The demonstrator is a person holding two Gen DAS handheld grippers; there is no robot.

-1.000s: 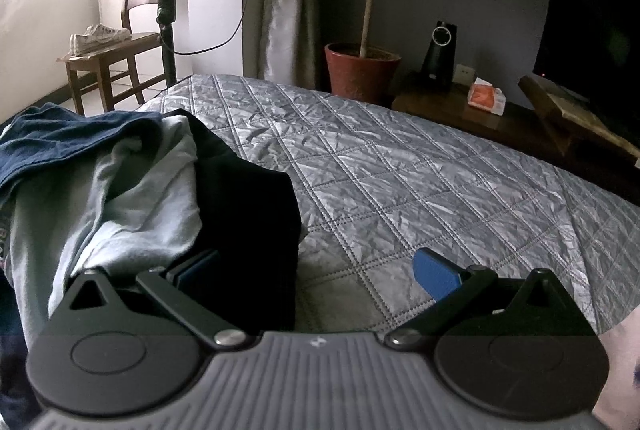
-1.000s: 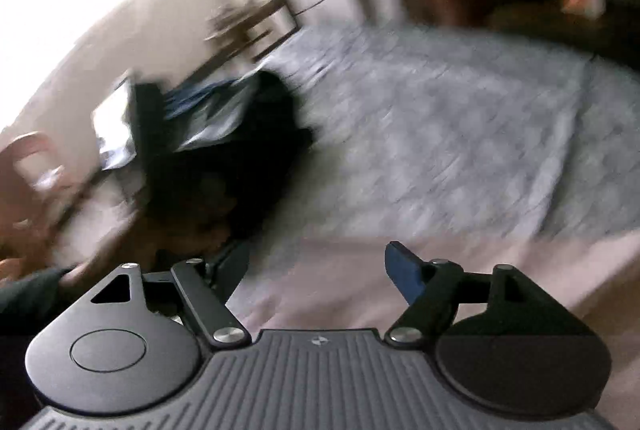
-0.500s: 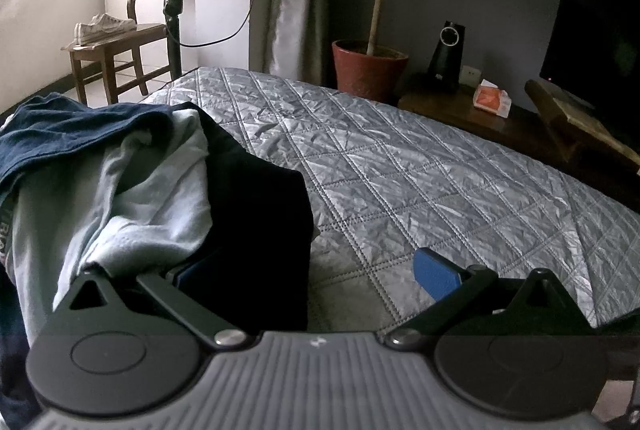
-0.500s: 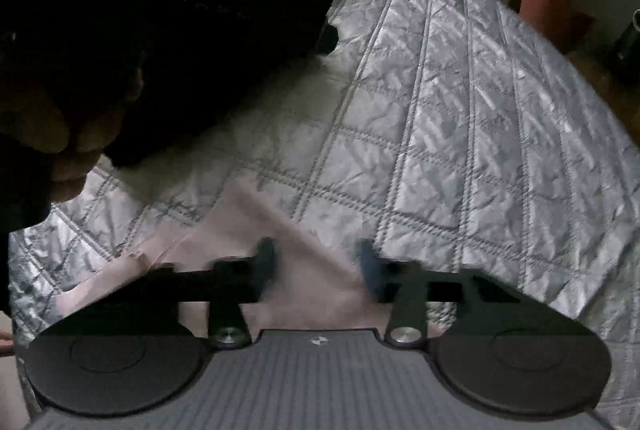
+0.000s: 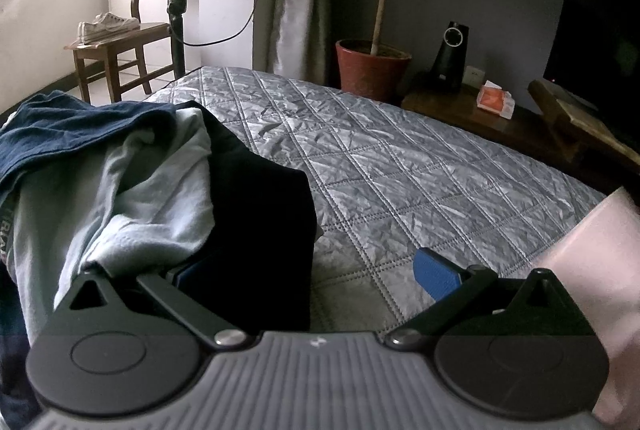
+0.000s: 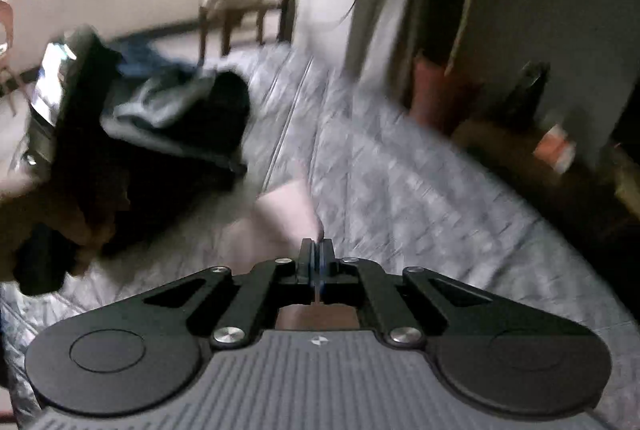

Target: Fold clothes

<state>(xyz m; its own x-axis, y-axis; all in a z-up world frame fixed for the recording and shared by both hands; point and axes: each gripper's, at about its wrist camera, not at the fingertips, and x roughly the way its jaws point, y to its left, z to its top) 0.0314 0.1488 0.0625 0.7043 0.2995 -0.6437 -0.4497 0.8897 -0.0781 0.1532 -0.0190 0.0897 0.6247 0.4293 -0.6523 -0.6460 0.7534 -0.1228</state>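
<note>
Right tool (image 6: 316, 250) pinches pink cloth (image 6: 280, 218) (left tool (image 5: 308, 270) agape).

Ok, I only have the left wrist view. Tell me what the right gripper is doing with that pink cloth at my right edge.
Observer: The right gripper is shut on the pink cloth, with an edge pinched between its fingers.
Operator: Say where the rest of it runs.
Observer: It runs forward-left from the gripper over the quilted bedspread toward the dark clothes pile. Blur hides whether the cloth and the pile touch.
Operator: Report whether it's lifted off the bed.
Observer: Cannot tell. The whole right wrist view is smeared with motion blur.
</note>
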